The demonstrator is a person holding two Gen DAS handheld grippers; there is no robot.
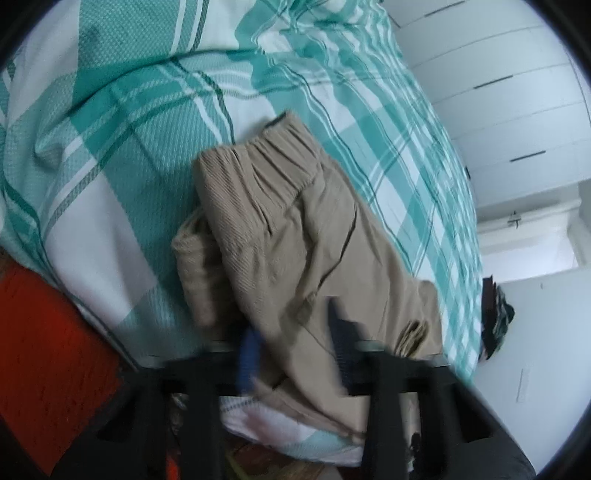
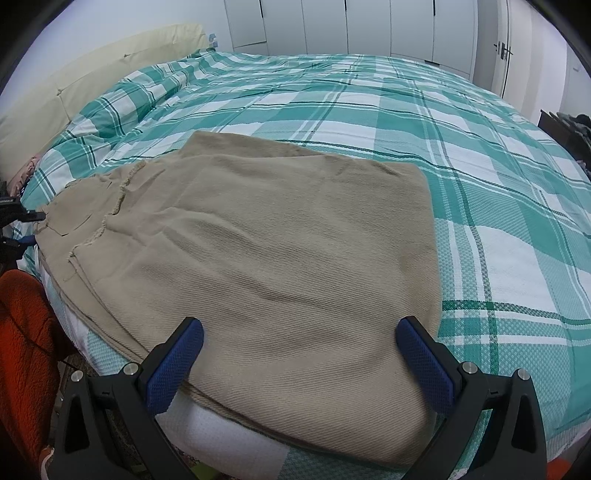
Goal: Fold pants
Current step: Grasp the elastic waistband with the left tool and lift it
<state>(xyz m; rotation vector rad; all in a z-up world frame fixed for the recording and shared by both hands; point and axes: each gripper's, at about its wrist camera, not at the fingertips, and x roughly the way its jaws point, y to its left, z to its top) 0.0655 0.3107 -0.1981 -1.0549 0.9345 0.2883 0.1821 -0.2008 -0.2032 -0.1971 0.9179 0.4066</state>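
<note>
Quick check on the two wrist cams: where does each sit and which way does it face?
Left wrist: on the left gripper, tilted down at the waistband end of the tan pants; its blurred fingers are closed on the cloth.
Right wrist: on the right gripper, looking down across the plaid bedspread toward white wardrobes; its blue pads stand open over the pants.
Shared: pants, bedspread, wardrobes, orange fabric; the left gripper shows at the right view's left edge.

The left wrist view looks steeply down, rolled and blurred, close over the pants (image 1: pixel 295 236) on the bed (image 1: pixel 122 147). The right wrist view faces across the bed (image 2: pixel 369 110) toward the wardrobe (image 2: pixel 369 26); both share the pants (image 2: pixel 277 258)
</note>
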